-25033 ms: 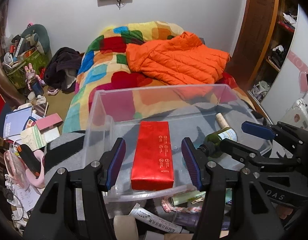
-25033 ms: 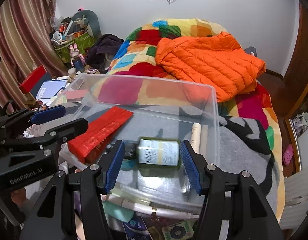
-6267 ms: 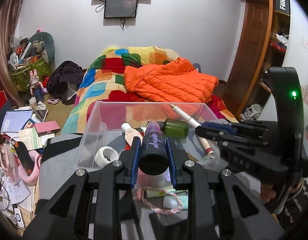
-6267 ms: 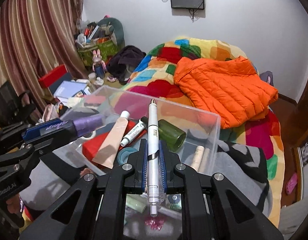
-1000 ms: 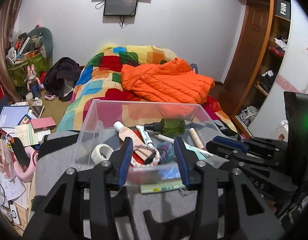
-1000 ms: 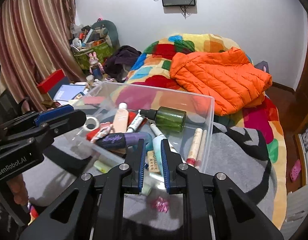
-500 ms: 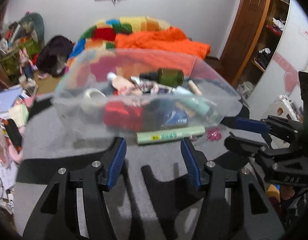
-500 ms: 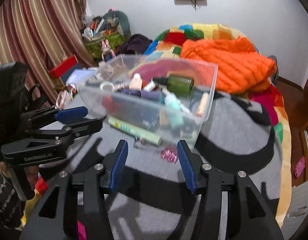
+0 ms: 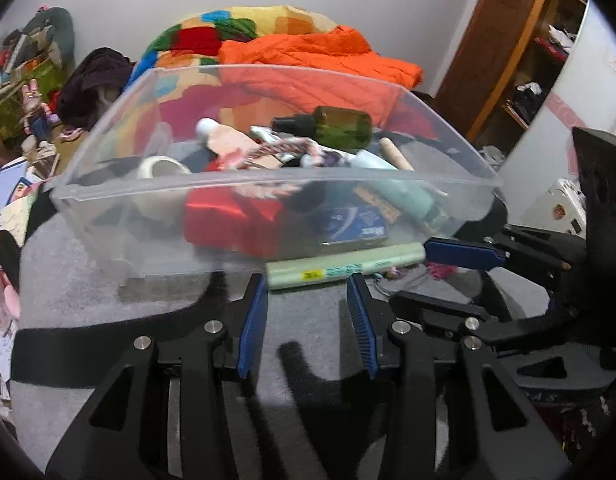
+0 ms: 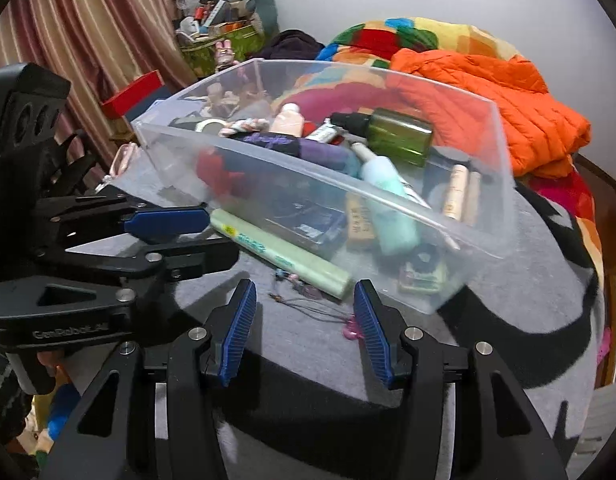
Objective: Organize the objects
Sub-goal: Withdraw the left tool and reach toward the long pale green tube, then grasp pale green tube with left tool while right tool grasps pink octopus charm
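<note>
Bin [image 9: 87, 196] clear plastic, on grey blanket [image 9: 87, 288]; holds green bottle [image 9: 340, 126], red box [image 9: 227, 216], tape roll [image 9: 159, 168], teal tube [image 10: 392, 196], purple bottle [image 10: 291, 146], braided cord [image 9: 275, 148]. Pale green roll [image 9: 344, 266] lies outside, touching bin's near wall. Left claw [image 9: 306, 318] wide open, empty, just before roll. Right claw [image 10: 301, 330] wide open, empty, near roll's end.

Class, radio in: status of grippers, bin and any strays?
Left gripper and right gripper open, empty. Bin full. Green roll and pink charm lie outside, before it.
</note>
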`<act>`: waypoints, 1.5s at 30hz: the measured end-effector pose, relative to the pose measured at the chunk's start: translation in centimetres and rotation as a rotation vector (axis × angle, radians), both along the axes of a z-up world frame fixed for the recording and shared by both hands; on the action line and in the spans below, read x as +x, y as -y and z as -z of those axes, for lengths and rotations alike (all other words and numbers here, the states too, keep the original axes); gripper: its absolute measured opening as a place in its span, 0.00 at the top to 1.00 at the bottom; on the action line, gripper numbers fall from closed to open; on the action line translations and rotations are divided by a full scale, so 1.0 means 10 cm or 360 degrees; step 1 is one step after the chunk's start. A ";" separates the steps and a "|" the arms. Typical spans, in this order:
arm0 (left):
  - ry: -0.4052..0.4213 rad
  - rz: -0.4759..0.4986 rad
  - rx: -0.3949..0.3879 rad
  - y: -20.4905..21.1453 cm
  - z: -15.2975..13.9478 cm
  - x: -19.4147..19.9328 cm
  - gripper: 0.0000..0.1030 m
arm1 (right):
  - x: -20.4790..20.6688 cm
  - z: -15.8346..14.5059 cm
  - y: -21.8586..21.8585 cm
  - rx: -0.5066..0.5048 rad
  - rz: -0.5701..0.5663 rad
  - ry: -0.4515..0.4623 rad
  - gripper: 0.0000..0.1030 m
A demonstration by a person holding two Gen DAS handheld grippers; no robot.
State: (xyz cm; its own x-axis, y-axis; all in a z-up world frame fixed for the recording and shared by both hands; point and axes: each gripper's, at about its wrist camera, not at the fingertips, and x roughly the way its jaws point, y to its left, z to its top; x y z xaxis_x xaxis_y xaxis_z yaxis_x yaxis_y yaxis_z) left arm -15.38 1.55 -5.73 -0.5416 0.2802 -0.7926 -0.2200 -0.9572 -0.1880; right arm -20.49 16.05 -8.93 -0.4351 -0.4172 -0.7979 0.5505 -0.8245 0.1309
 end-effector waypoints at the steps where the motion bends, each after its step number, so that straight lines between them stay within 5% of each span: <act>1: -0.0003 -0.0007 0.0009 0.02 0.00 -0.01 0.60 | 0.01 0.00 0.01 0.0006 -0.0006 -0.0014 0.54; 9: 0.0052 0.0039 0.0020 0.00 0.05 -0.04 0.60 | 0.03 -0.03 0.06 0.0006 -0.0019 -0.0029 0.52; 21: 0.0006 0.0154 0.0128 0.08 -0.14 0.87 0.60 | 0.41 -0.13 0.05 -0.0006 -0.0227 -0.0107 0.52; 37: -0.0016 0.0270 -0.0045 -0.23 0.06 0.55 0.59 | 0.09 -0.01 -0.34 0.0099 0.0113 -0.0072 0.56; 45: -0.0091 0.0278 -0.0089 -0.18 0.06 0.82 0.86 | 0.04 0.07 -0.20 0.0117 0.0190 -0.0068 0.76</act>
State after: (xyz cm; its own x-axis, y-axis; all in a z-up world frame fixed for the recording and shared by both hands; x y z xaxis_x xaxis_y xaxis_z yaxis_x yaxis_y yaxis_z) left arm -7.20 3.32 -6.37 -0.5334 0.3303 -0.7787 -0.3924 -0.9122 -0.1182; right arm -20.13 18.06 -9.61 -0.5127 -0.3017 -0.8038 0.4515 -0.8910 0.0464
